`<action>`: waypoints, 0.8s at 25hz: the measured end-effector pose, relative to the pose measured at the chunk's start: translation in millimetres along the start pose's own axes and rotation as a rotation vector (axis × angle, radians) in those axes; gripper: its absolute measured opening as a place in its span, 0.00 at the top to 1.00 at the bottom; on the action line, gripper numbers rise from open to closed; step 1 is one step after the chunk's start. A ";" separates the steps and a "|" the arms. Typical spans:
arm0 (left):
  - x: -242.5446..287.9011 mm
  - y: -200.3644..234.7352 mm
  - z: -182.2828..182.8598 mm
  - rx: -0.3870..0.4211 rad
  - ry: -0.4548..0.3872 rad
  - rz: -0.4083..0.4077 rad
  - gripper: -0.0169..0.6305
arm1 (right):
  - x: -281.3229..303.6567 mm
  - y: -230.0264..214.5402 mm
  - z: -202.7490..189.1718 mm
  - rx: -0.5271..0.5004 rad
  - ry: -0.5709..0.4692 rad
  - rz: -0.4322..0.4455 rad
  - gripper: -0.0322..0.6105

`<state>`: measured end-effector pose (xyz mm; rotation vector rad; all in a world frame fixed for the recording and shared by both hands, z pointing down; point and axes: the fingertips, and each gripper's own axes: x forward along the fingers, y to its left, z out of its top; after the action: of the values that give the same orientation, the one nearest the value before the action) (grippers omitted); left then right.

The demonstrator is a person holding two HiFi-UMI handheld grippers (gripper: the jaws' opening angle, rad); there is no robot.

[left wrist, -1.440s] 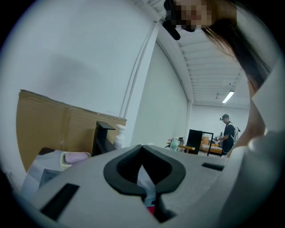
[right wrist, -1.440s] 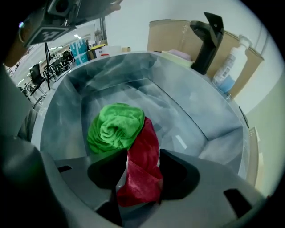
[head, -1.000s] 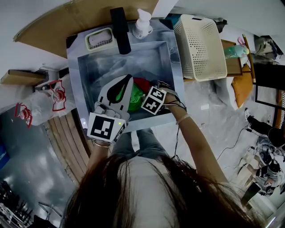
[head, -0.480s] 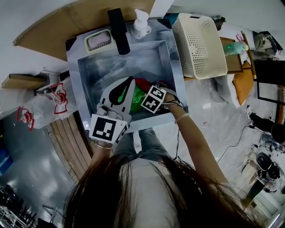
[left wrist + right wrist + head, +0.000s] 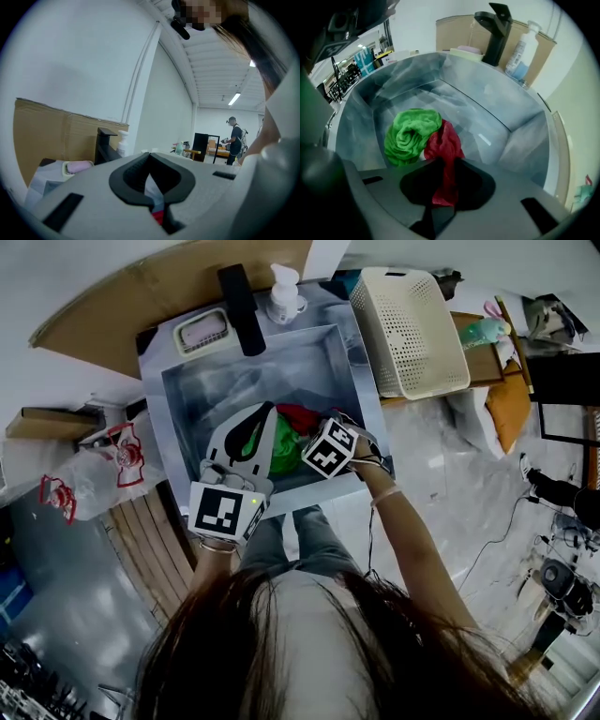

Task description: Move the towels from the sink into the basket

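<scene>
A red towel [image 5: 443,145] and a green towel [image 5: 410,136] lie bunched together on the floor of the steel sink [image 5: 497,108]. My right gripper [image 5: 443,187] points down into the sink. Its jaws have just been closing and are now shut on a fold of the red towel, which stretches up between them. In the head view the right gripper [image 5: 317,439] sits over the red towel [image 5: 300,416], beside the green towel [image 5: 281,454]. My left gripper [image 5: 272,411] hovers level over the sink [image 5: 187,399], tips together, holding nothing. The cream basket [image 5: 408,320] stands to the right of the sink.
A black faucet [image 5: 237,296], a soap bottle [image 5: 284,294] and a soap dish [image 5: 202,331] line the sink's back edge, with cardboard [image 5: 141,287] behind. A plastic bag [image 5: 112,451] hangs at the left. A person [image 5: 234,140] stands far off in the room.
The right gripper has rolled and lifted slightly over the towels, and its marker cube now faces differently. The left gripper has stayed where it was.
</scene>
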<state>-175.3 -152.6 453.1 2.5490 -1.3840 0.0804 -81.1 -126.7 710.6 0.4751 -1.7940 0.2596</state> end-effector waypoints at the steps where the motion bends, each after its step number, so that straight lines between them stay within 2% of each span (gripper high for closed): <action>1: -0.5 -0.1 1.4 0.004 -0.002 -0.001 0.96 | -3.9 0.1 1.9 0.014 -0.010 0.001 0.81; 20: -14.3 -5.9 32.1 0.022 -0.062 -0.032 0.96 | -77.2 -11.7 21.4 0.226 -0.219 -0.124 0.82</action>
<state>-180.4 -145.3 418.6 2.6113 -1.3717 0.0113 -77.8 -132.0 629.9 0.7984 -1.9478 0.3362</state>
